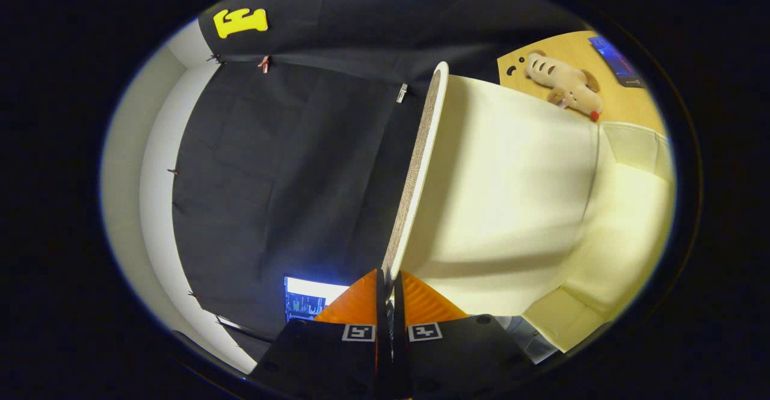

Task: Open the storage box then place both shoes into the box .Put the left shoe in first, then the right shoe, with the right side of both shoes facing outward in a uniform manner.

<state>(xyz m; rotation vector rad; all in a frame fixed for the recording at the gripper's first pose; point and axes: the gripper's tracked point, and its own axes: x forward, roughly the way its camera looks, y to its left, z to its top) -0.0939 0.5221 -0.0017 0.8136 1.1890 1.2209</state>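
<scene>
The opening step is in hand: the storage box [529, 207], pale and wide, stretches ahead of the gripper [391, 286] with its lid [418, 165] swung up edge-on. The fingers pinch the lid's near edge between them, almost pressed together. Next the lid probably wants swinging fully clear and releasing; a plush toy [565, 84] lies on the table [625, 102] beyond.

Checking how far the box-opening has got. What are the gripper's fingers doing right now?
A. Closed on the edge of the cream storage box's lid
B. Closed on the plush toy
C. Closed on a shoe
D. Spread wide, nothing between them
A: the gripper has both fingers pressed on the thin edge of the cream storage box's lid, which runs out ahead of them.
</scene>
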